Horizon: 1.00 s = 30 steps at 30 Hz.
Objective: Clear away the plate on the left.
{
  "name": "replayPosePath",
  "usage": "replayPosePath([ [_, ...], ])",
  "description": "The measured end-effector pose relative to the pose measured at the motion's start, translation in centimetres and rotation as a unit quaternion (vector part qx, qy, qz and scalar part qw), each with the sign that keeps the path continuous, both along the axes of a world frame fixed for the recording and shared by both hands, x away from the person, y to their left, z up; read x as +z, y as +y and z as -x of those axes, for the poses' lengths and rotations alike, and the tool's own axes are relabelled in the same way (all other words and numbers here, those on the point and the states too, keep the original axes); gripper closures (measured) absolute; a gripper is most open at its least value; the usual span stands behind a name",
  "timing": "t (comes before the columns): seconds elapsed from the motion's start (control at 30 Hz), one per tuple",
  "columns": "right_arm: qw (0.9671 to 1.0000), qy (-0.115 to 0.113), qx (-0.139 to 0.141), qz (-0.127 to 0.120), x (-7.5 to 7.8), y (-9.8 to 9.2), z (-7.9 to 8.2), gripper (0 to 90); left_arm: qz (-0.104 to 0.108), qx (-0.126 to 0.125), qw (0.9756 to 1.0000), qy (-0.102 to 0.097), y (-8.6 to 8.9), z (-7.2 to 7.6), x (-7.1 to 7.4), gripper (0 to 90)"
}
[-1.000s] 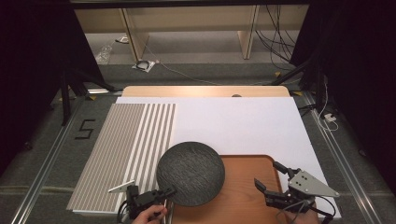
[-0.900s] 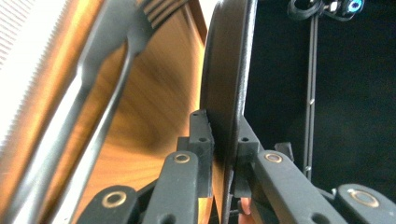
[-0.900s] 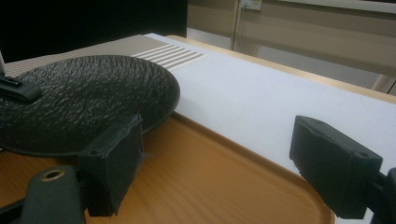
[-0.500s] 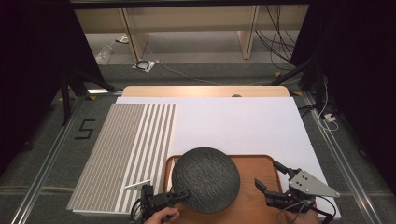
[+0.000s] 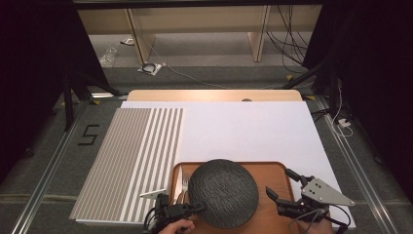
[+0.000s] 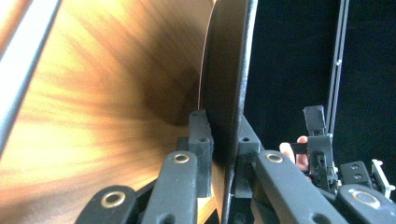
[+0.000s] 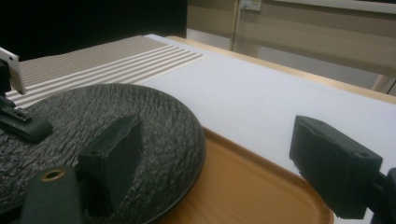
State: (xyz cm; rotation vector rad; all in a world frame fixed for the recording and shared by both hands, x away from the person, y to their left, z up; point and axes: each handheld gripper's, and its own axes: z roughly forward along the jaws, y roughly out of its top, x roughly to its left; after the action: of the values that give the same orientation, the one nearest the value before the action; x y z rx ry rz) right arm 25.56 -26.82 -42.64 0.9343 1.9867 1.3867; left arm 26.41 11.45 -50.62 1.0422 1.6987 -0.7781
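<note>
Lying to the left of the wooden tray (image 5: 275, 170), a striped mat (image 5: 131, 161) is covering the near left part of the counter (image 5: 214, 95), with a white sheet (image 5: 248, 131) spreading behind the tray. Just inside the tray's left edge, a fork (image 5: 184, 183) is resting beside the dark textured plate (image 5: 223, 192). The left gripper (image 5: 192, 209), held by a hand (image 5: 176, 227) at the tray's near left corner, is clamping its jaws on the plate's left rim; the left gripper view is showing the rim pinched between them. The plate is sitting over the tray's middle. At the tray's right end, the right gripper (image 5: 281, 189) is hovering just right of the plate with its jaws spread wide and holding nothing.
</note>
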Motion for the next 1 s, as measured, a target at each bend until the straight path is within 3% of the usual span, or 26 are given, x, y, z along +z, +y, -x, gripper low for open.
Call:
replayPosePath([
  [0.7, 1.0, -0.001, 0.0, -0.001, 0.0, 0.0, 0.0, 18.3, -0.01, -0.036, 0.9992, 0.011, -1.8, 0.1, -0.5, 81.9],
  [1.0, 1.0, -0.005, 0.001, -0.003, -0.1, 0.1, 0.0, 18.3, -0.007, -0.04, 0.9991, 0.011, -2.2, 0.2, -0.6, 81.5],
])
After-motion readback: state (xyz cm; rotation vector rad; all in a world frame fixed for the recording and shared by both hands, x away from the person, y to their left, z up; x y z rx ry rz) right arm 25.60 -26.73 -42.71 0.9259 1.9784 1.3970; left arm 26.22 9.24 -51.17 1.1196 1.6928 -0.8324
